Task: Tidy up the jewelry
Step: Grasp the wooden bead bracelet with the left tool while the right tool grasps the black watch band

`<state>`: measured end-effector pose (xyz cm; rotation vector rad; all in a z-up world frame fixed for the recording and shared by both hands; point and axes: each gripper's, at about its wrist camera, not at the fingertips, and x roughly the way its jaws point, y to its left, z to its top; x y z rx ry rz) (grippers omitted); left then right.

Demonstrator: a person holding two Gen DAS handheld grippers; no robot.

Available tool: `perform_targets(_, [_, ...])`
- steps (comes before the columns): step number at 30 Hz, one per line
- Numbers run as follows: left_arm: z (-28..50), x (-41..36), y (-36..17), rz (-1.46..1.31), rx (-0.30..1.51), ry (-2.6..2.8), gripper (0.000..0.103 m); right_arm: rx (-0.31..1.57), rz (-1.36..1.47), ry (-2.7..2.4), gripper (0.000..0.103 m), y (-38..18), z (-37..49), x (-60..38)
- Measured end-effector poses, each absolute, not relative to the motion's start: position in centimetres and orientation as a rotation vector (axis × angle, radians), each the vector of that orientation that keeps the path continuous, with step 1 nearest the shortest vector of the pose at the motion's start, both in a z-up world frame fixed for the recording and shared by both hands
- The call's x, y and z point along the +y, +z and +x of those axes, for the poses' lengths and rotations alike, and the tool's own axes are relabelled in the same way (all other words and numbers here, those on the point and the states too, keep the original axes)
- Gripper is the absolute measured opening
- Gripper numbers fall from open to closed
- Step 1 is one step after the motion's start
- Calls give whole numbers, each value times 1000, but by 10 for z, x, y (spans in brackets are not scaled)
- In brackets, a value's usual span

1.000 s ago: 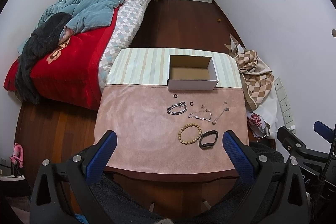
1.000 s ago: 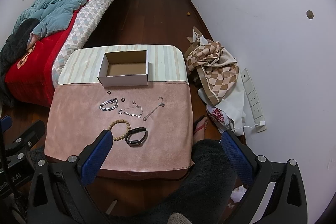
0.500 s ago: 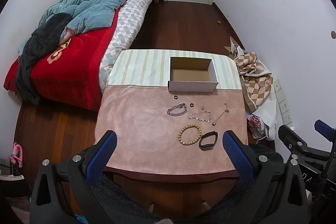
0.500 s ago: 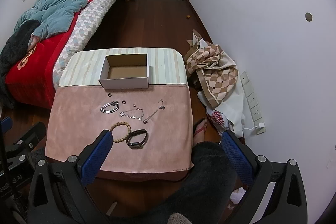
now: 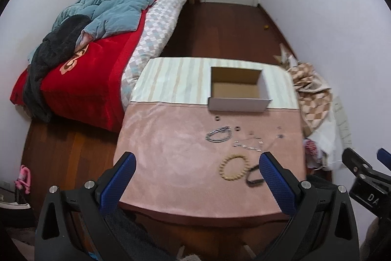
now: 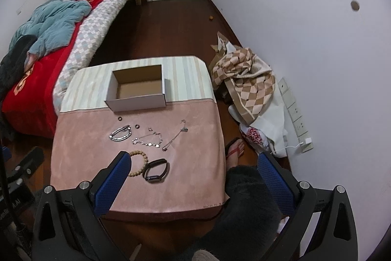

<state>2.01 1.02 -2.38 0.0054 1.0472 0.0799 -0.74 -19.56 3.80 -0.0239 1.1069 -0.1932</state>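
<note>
Both grippers, left gripper [image 5: 195, 163] and right gripper [image 6: 193, 163], hang above the near edge of the table [image 6: 97, 163], jaws spread wide, holding nothing. Centre of the right wrist view: open cardboard box [image 6: 136, 89] on the striped cloth. Below it on the pink cloth lie two small rings [image 6: 119, 118], a silver chain bracelet [image 6: 121, 133], a fine disc chain [image 6: 147, 140], a thin pendant chain [image 6: 176, 136], a wooden bead bracelet [image 6: 140, 160] and a black band [image 6: 156, 170] touching the bead bracelet.
</note>
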Motion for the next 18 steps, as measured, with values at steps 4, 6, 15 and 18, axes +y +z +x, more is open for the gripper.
perform_targets(4, [43,13,-74,66,1098,128,103,1195,16,-183,103,-31,15,-206])
perform_targets(6, [54,13,-103,93,1151,139,103,1245,-1,-202,94,-71,26,-211])
perform_targets(15, [91,5,-207,130,1363,117,103,1486,168,-154,67,-202,51,-220])
perform_targets(18, [98,0,-227,136,1416,90,102,1518,196,-133,57,-219,52,-220])
